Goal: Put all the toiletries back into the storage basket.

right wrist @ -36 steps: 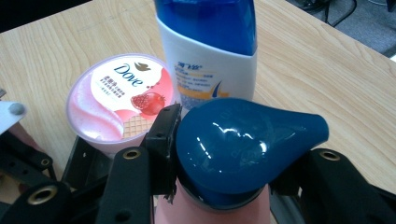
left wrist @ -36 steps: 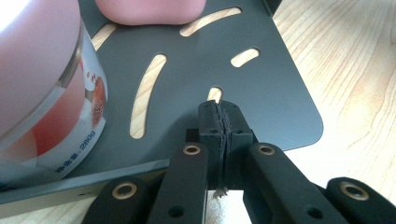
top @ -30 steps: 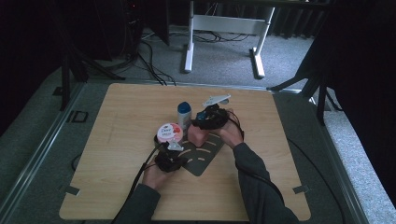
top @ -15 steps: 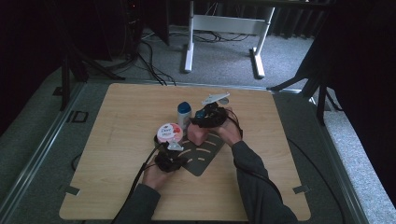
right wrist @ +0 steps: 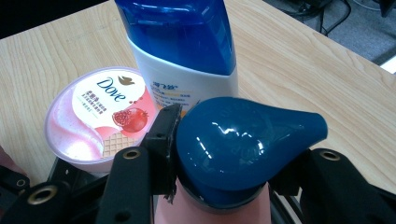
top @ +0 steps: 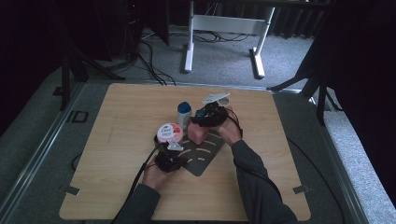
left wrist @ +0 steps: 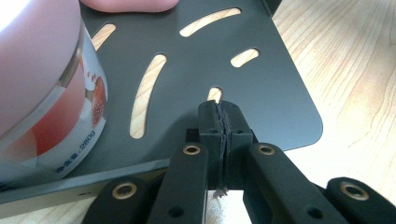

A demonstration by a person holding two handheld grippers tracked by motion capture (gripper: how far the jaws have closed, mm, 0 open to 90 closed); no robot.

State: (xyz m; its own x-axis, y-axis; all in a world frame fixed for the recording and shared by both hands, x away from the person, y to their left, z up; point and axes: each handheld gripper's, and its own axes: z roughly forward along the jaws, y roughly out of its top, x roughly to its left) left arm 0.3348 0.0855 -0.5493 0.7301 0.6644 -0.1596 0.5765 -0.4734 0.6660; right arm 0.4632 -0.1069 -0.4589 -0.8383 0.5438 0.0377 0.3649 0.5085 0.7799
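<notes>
Both forearms are covered by long dark grey sleeves (top: 254, 179) that reach to the wrists. Each hand carries a black gripper. The left gripper (left wrist: 224, 122) has two thick matte-black jaws, each with a brass-ringed screw hole near the top and another lower down; its pads are ridged black rubber with a frayed thread hanging at the lower seam. The right gripper (right wrist: 224, 149) shows the same black jaw arms with brass-rimmed holes and a flat black pad. From above, a black cable (top: 142, 172) trails back from the left gripper along the sleeve, and a pale grey three-cornered plate (top: 215, 98) sits on top of the right gripper.
</notes>
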